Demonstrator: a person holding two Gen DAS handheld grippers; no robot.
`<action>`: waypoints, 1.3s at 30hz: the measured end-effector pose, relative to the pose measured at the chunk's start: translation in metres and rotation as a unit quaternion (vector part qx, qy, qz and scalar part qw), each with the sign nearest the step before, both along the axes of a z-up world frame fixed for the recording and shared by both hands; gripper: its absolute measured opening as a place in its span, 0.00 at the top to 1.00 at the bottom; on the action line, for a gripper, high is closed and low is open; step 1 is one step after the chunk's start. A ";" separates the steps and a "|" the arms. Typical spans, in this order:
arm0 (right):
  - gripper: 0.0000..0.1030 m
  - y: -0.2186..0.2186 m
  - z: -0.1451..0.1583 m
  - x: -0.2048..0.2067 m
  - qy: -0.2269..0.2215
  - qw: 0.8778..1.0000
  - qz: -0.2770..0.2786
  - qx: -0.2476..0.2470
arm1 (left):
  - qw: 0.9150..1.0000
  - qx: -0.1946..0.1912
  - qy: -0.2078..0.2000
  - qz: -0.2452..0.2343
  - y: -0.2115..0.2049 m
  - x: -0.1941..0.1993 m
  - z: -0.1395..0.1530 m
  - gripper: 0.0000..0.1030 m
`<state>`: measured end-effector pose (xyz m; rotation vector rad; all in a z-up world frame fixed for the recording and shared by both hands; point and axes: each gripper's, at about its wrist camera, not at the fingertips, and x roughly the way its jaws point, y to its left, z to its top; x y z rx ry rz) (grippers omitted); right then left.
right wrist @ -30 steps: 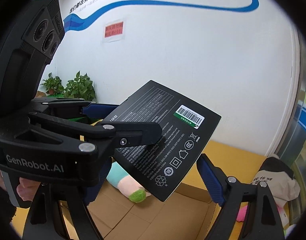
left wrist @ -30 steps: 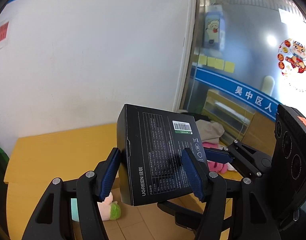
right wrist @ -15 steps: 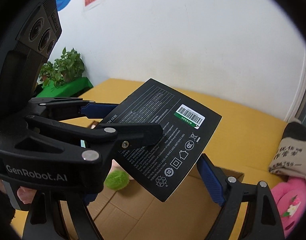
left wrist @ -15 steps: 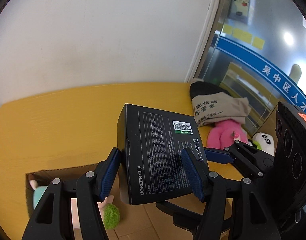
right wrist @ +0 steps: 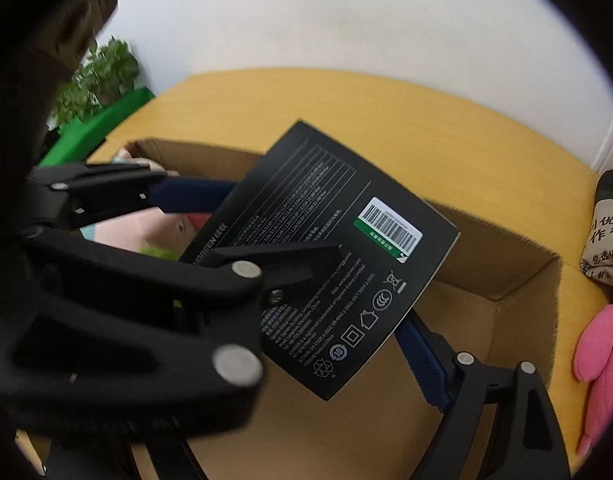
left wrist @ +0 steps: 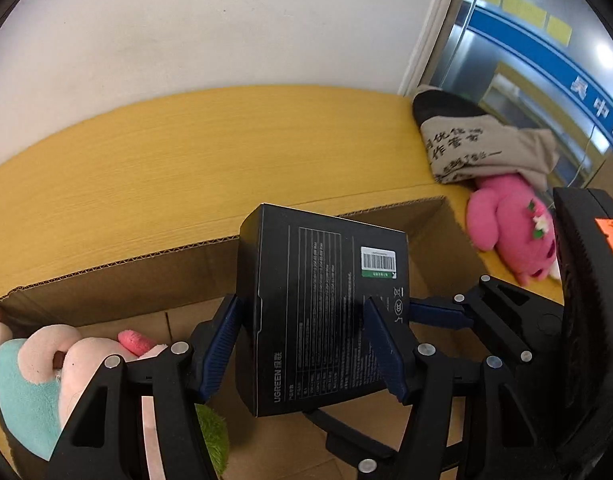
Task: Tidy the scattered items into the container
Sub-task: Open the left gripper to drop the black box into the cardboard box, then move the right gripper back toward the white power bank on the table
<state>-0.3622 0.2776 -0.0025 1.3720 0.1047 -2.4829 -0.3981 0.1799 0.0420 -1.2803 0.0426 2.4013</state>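
Left gripper (left wrist: 302, 344) fingers (left wrist: 220, 350) clamped on the two long sides of the black box (left wrist: 318, 312); pads pressing, box tilted, barcode end pointing away. Right gripper (right wrist: 314, 280): one blue finger (right wrist: 422, 364) lay against the box's lower edge in the right wrist view; its mate sat hidden behind the left gripper's frame, so firm contact on that side could not be confirmed. Jaws stood wide, about the box's longer span, so probably a two-handed hold.

Box hung over the open cardboard carton (left wrist: 386, 216), not yet resting on its floor. A plush toy (left wrist: 46, 376) in teal and pale pink already lay at one end of the carton.

Risks, as judged:
- Uneven release: if one gripper let go first, the tilted box could swing and drop corner-first.
- Crossed grippers: the two frames overlapped closely; opening either could knock the other.
- Landing on the plush: drifting that way, the box would settle crooked.
- Carton wall: a low corner might catch the rim.

Outside the carton on the yellow surface (left wrist: 186, 152): pink plush (left wrist: 506, 232) and a printed cloth bag (left wrist: 478, 148), still to collect
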 end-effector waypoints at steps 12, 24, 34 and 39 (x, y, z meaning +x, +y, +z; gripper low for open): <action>0.21 0.022 -0.010 0.015 -0.017 0.998 -0.039 -0.053 | 0.997 0.030 -0.069 0.015 -0.009 0.004 -0.028 0.37; 0.20 0.013 0.076 0.112 0.103 0.992 -0.062 -0.040 | 0.996 0.025 0.085 0.005 -0.056 0.105 0.070 0.18; 0.13 -0.036 0.158 0.295 0.250 0.965 -0.071 -0.017 | 0.966 0.054 0.247 0.059 -0.110 0.297 0.190 0.00; 0.13 -0.063 0.155 0.342 0.250 0.966 -0.061 0.027 | 0.967 0.025 0.248 0.055 -0.097 0.365 0.189 0.00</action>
